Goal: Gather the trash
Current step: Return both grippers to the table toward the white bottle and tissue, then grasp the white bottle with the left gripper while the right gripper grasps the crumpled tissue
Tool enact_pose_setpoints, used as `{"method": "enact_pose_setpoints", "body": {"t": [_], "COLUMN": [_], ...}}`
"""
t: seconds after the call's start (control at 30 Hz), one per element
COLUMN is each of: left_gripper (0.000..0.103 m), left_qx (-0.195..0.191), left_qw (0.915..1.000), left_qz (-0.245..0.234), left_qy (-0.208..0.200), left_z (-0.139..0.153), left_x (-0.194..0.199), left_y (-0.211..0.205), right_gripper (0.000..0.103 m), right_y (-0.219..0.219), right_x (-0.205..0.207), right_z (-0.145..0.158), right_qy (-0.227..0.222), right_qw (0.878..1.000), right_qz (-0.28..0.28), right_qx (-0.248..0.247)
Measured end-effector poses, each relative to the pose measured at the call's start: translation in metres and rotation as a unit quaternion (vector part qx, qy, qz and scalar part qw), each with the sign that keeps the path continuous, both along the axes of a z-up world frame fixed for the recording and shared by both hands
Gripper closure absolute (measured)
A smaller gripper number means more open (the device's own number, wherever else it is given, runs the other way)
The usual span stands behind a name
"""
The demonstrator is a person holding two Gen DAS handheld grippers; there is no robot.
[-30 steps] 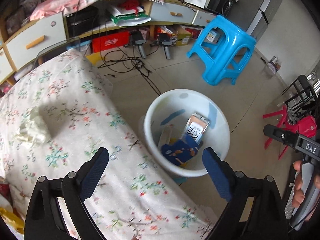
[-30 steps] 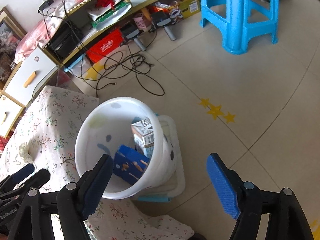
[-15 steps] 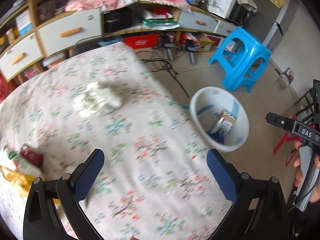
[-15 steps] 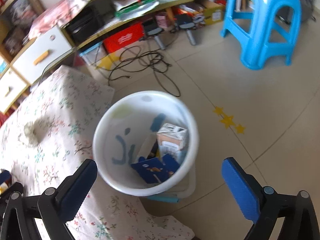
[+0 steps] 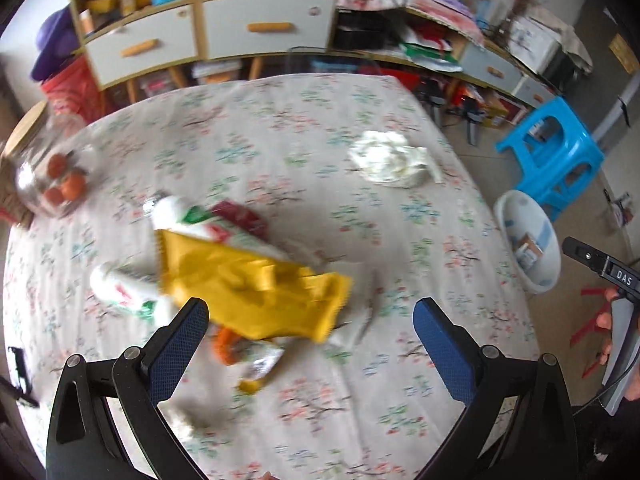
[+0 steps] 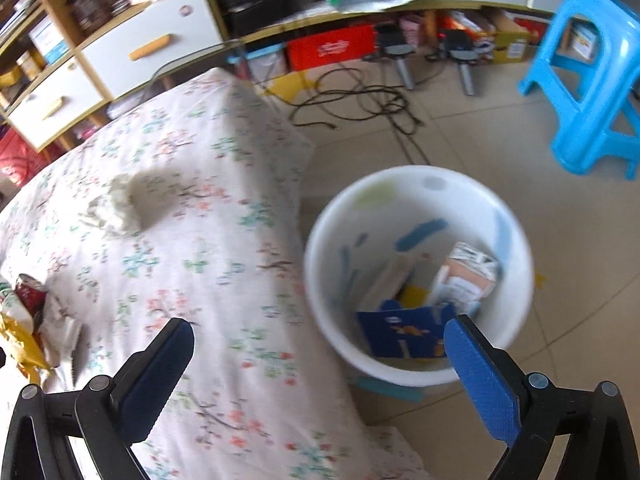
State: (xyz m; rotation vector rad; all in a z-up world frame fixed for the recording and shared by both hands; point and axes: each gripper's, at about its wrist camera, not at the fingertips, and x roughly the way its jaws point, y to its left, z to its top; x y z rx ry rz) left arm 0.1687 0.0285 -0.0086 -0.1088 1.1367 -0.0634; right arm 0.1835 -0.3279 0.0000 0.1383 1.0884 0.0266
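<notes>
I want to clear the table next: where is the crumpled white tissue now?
The crumpled white tissue lies on the floral tablecloth, toward its far right corner in the left wrist view, apart from the yellow wrapper.

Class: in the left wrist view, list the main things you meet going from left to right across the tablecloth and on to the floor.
Glass jar of orange fruit → yellow wrapper → crumpled white tissue → white bin → blue stool.
</notes>
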Motion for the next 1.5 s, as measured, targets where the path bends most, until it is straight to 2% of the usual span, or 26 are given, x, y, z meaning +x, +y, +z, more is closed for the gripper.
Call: {"method": "enact_pose_setpoints", "body": {"t": [0.13, 0.27, 0.43, 0.5, 0.63, 0.67, 0.73, 0.9, 1.0, 1.23, 1.33, 1.4, 1.47, 1.5], "left_gripper": [0.000, 0.000, 0.000, 0.000, 0.002, 0.003, 0.013, 0.031, 0.035, 0.043, 0.043, 0.044, 0.046, 0.047], "left_qx": [-0.013, -0.032, -0.041, -0.044, -0.084, -0.097, -0.119, -0.143, -0.153, -0.161, -0.152, -0.144, -0.139, -0.137], "left_qw": [0.9989, 0.9957, 0.9902, 0.9867, 0.9742, 0.9713, 0.9649, 0.9568, 0.9548, 0.9503, 0.9521, 0.9545, 0.9561, 0.9566], "left_qz": [0.043, 0.085, 0.128, 0.151, 0.203, 0.210, 0.224, 0.243, 0.245, 0.257, 0.257, 0.253, 0.251, 0.250], "left_qy": [0.009, 0.019, 0.038, 0.039, 0.052, 0.057, 0.068, 0.069, 0.070, 0.070, 0.067, 0.064, 0.060, 0.059], "left_z": [-0.006, -0.013, -0.023, -0.026, -0.038, -0.041, -0.050, -0.063, -0.069, -0.078, -0.079, -0.080, -0.080, -0.080], "left_x": [-0.005, -0.006, -0.003, -0.002, 0.000, 0.001, 0.004, 0.011, 0.016, 0.027, 0.031, 0.035, 0.037, 0.038], "left_y": [0.044, 0.083, 0.121, 0.135, 0.162, 0.167, 0.173, 0.176, 0.176, 0.177, 0.175, 0.172, 0.171, 0.172], "right_gripper": [0.000, 0.000, 0.000, 0.000, 0.000, 0.000, 0.000, 0.000, 0.000, 0.001, 0.009, 0.020, 0.024, 0.030], "right_y": [0.026, 0.058, 0.092, 0.104, 0.125, 0.128, 0.135, 0.147, 0.155, 0.174, 0.173, 0.170, 0.167, 0.165], "right_x": [0.008, 0.017, 0.036, 0.045, 0.067, 0.072, 0.084, 0.103, 0.111, 0.124, 0.127, 0.129, 0.130, 0.130], "right_z": [-0.004, -0.002, -0.006, -0.009, -0.021, -0.025, -0.031, -0.044, -0.051, -0.067, -0.075, -0.080, -0.081, -0.080], "right_qy": [0.001, -0.025, -0.019, -0.016, 0.004, 0.009, 0.016, 0.022, 0.024, 0.032, 0.035, 0.038, 0.029, 0.025], "right_qw": [1.000, 0.999, 0.998, 0.998, 0.999, 0.999, 0.998, 0.997, 0.996, 0.994, 0.993, 0.992, 0.992, 0.992], "right_qz": [0.020, 0.039, 0.044, 0.043, 0.042, 0.041, 0.038, 0.023, 0.019, 0.007, -0.005, -0.013, -0.016, -0.015], "right_qx": [0.003, -0.003, 0.027, 0.035, 0.032, 0.033, 0.040, 0.065, 0.087, 0.103, 0.109, 0.115, 0.122, 0.126]}}
